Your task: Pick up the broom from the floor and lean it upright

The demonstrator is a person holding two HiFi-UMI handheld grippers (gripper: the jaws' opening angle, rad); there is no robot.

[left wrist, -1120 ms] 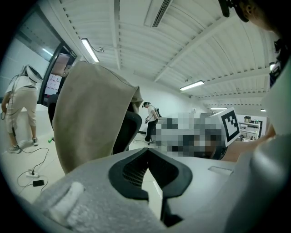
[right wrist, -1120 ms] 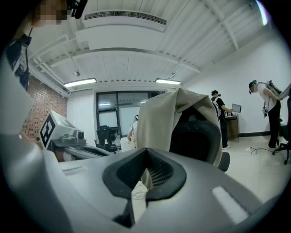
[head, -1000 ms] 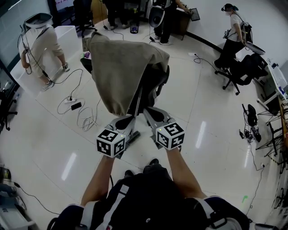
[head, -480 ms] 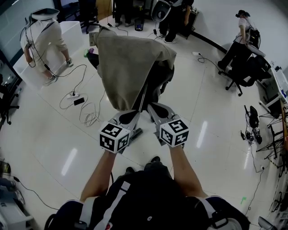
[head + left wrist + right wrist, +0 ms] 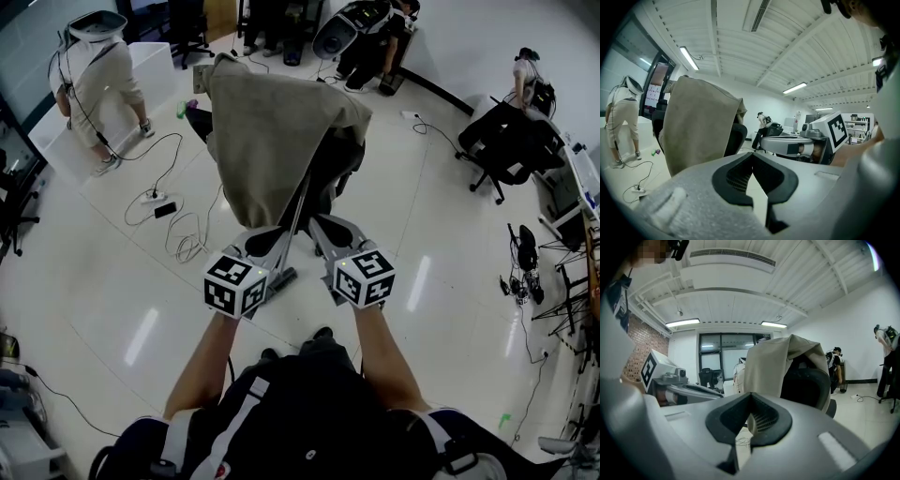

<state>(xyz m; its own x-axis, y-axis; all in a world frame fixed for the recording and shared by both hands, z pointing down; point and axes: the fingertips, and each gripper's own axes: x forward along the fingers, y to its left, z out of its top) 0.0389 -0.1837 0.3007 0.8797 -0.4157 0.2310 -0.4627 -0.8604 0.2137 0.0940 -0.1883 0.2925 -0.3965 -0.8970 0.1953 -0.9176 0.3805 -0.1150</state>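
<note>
Grey-handled, the broom (image 5: pixel 297 211) is leaning nearly upright against the chair (image 5: pixel 336 169) under a beige cloth (image 5: pixel 267 131), so the task is looking done. Left tongs (image 5: pixel 270 242) and right tongs (image 5: pixel 319 228) are sitting pressed together, empty, flanking it.

Head view swung slightly: draped chair (image 5: pixel 272 141), left gripper (image 5: pixel 265 242) and right gripper (image 5: pixel 325 228) lie a little further right in frame. Person at top right (image 5: pixel 531 80) has moved rightward, now behind a black chair (image 5: pixel 506 141). Person at top centre (image 5: pixel 370 21), formerly upright, now bends forward. Person at left (image 5: pixel 94 70) lies higher in frame.
</note>
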